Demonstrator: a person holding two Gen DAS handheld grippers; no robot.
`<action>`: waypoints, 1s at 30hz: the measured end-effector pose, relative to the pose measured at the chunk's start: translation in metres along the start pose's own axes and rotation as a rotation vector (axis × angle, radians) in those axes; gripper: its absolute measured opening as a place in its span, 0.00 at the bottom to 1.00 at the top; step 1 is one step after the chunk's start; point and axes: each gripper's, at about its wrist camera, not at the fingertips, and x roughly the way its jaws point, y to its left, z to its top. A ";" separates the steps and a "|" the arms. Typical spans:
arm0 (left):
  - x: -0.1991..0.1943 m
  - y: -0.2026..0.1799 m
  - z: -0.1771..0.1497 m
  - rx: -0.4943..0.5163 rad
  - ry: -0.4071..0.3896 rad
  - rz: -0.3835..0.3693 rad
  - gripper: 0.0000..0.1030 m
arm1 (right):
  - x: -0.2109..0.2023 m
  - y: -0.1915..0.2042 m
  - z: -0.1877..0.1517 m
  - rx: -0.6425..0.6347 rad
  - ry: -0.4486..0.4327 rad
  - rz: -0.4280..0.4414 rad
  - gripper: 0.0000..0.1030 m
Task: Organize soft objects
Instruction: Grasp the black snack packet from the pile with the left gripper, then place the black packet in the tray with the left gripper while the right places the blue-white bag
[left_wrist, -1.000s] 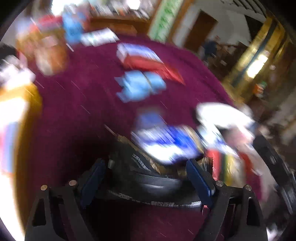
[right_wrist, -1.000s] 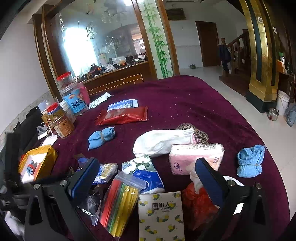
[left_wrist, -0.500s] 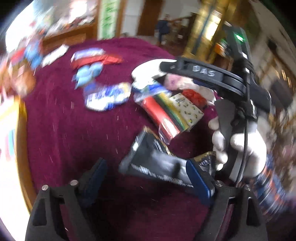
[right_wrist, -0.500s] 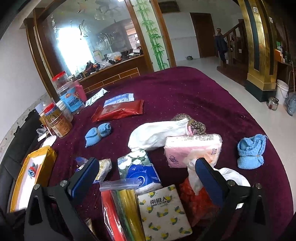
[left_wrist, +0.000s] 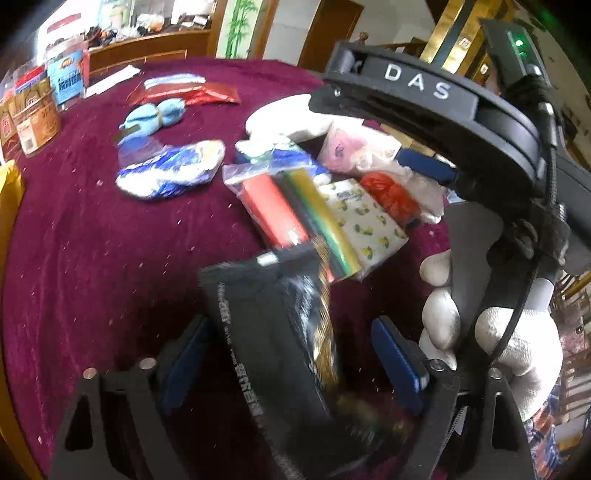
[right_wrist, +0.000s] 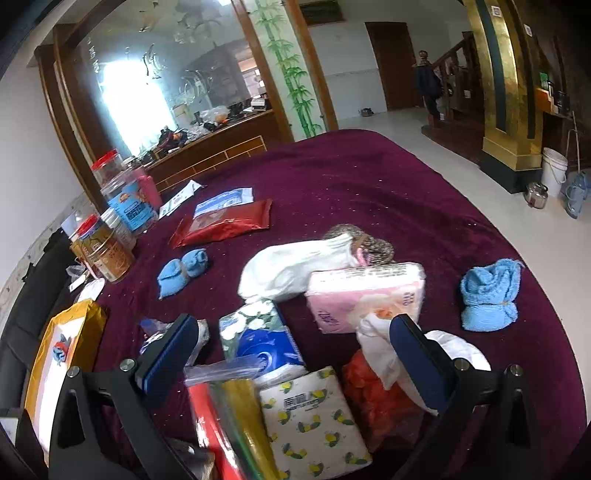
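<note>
Two hand-held grippers in play. Black foil pouch (left_wrist: 280, 332) lies between the pads of the left hand-held gripper (left_wrist: 291, 365), long axis running straight ahead and slightly left, far end pointing at the packet pile. Jaws have just been closing; gaps show on both sides, so no grip yet, by my reading. Left is plainly the nearer hand. Ahead: striped zip bag (left_wrist: 295, 210), lemon-print tissue pack (left_wrist: 365, 221). Right hand-held gripper (right_wrist: 295, 354) hovers wide open and empty over that same pile on the maroon counter (right_wrist: 369, 184).
</note>
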 end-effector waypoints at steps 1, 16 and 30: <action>-0.001 0.002 0.000 0.006 -0.008 0.009 0.72 | 0.000 -0.002 0.001 0.007 -0.001 -0.012 1.00; -0.098 0.072 -0.025 -0.146 -0.197 -0.139 0.48 | -0.001 -0.003 0.002 0.017 -0.006 0.036 1.00; -0.156 0.148 -0.070 -0.268 -0.301 -0.113 0.48 | 0.013 0.123 -0.015 -0.480 0.166 0.075 1.00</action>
